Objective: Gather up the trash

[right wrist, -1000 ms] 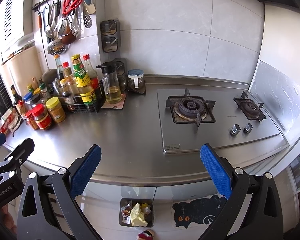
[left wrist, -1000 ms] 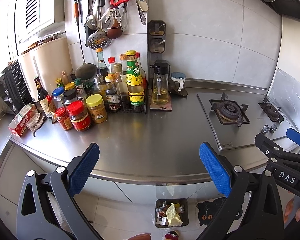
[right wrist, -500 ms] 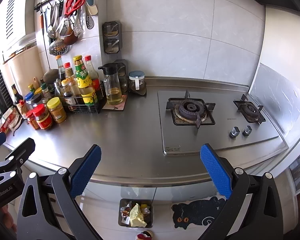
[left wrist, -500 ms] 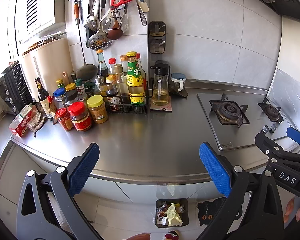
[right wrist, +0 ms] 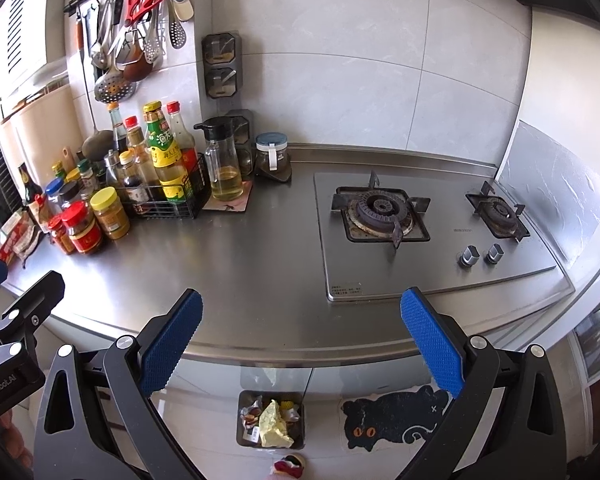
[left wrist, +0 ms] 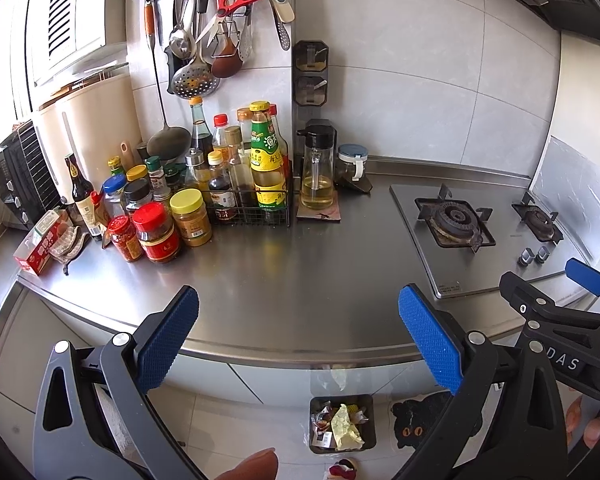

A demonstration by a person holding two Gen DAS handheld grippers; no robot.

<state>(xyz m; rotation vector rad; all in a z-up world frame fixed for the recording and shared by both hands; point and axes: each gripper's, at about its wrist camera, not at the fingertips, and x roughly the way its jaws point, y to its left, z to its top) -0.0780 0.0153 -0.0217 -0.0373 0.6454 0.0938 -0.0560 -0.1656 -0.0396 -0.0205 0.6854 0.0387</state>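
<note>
While the view has crept slightly closer to the counter than a second ago, nothing on it has shifted. The trash [left wrist: 342, 424] sits in a dark bin [right wrist: 242, 436] on the floor, below the counter's front edge: a crumpled yellow piece among smaller wrappers, filling most of the bin. Just to the right of it lies a black cat-shaped mat [right wrist: 392, 418].

The left gripper [left wrist: 298, 332] hangs in front of the counter edge with its blue pads wide apart and nothing between them. The right gripper [right wrist: 300, 334] hangs the same way, jaws spread and empty, beside the left one.

On the steel counter [right wrist: 260, 256], a wire basket [left wrist: 252, 210] holds tall sauce bottles, and jars with red and yellow lids stand just left of it. A glass oil dispenser [left wrist: 318, 172], partly filled with yellow oil, stands on a small coaster to the basket's right. The gas stove [right wrist: 384, 216] takes up the counter's right side.

Between the jars and the stove the counter is bare steel out to its rounded front edge, and the floor tiles around the bin are open.
</note>
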